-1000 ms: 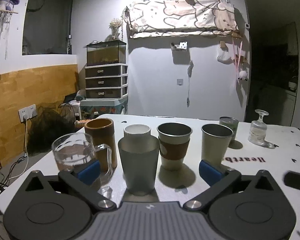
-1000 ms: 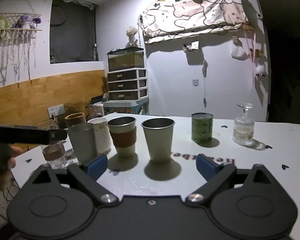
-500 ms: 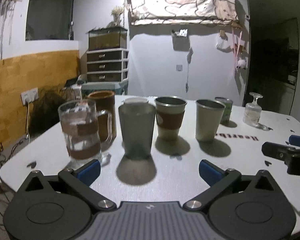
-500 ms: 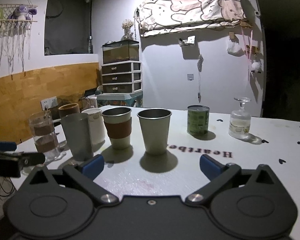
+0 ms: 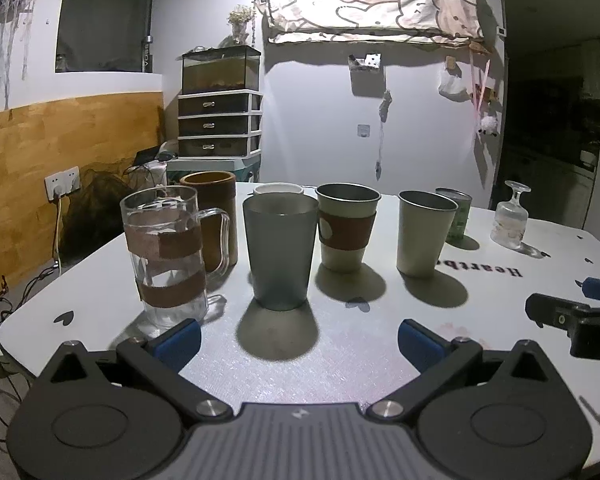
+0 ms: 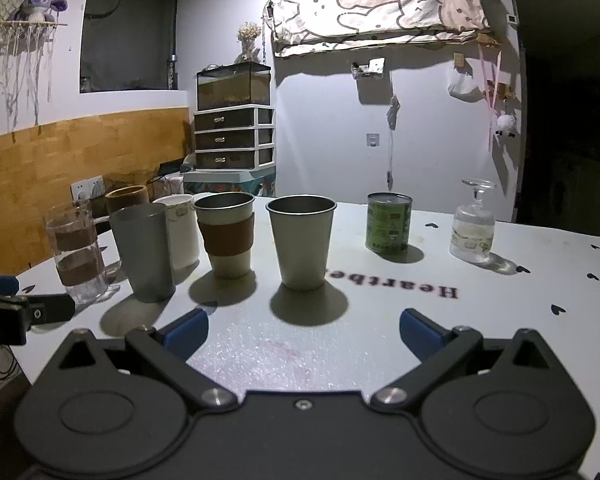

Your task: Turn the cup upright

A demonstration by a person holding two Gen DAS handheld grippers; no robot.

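A row of cups stands on the white table (image 5: 292, 364). Upright from the left: a glass mug (image 5: 166, 256) with brown bands, a brown cup (image 5: 216, 220), a grey tumbler (image 5: 280, 252), a white cup (image 5: 278, 189) behind it, a steel cup with a brown sleeve (image 5: 346, 228), a steel cup (image 5: 424, 234). A green cup (image 6: 388, 222) and a stemmed glass (image 6: 474, 228) stand upside down at the right. My left gripper (image 5: 298, 340) is open and empty, in front of the grey tumbler. My right gripper (image 6: 302, 328) is open and empty, in front of the steel cup (image 6: 302, 242).
The right gripper's finger shows at the right edge of the left wrist view (image 5: 572, 316); the left gripper's finger shows at the left edge of the right wrist view (image 6: 24, 312). The table's left edge (image 5: 40, 308) is close. A drawer unit (image 5: 220, 124) stands against the far wall.
Both grippers have drawn back from the cups and risen a little, so more bare table shows in front. Both stay open. The cups have not moved.
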